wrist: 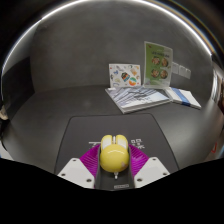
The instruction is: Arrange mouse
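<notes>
A small yellow mouse with a white scroll wheel sits between my gripper's two fingers, over a dark mouse mat on the grey table. The magenta pads press against both of its sides. The gripper is shut on the mouse. Whether the mouse rests on the mat or hangs just above it I cannot tell.
Beyond the mat lie open booklets flat on the table. Behind them stand two printed cards, the smaller one to the left. The grey table spreads to the left of the mat.
</notes>
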`<state>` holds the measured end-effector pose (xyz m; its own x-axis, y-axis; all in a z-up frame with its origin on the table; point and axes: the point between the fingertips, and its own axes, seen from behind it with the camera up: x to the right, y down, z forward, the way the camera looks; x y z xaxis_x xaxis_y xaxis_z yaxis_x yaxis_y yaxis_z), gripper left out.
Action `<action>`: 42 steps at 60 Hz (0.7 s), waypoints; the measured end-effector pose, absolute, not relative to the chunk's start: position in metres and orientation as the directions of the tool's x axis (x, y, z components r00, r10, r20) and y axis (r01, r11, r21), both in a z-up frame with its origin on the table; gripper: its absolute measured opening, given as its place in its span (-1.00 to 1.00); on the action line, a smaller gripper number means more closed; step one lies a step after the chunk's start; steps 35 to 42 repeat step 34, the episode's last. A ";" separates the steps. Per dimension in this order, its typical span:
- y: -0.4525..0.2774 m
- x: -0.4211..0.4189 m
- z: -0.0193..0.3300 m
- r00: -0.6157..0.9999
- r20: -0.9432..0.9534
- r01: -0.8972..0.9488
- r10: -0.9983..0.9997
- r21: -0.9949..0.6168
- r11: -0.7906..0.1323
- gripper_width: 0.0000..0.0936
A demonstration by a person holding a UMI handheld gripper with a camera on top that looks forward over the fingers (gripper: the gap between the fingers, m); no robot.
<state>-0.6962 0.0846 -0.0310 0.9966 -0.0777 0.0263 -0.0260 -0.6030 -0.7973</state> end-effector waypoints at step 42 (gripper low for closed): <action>-0.019 -0.581 0.006 0.989 -0.022 -0.112 -0.147 -0.763 -0.637 0.83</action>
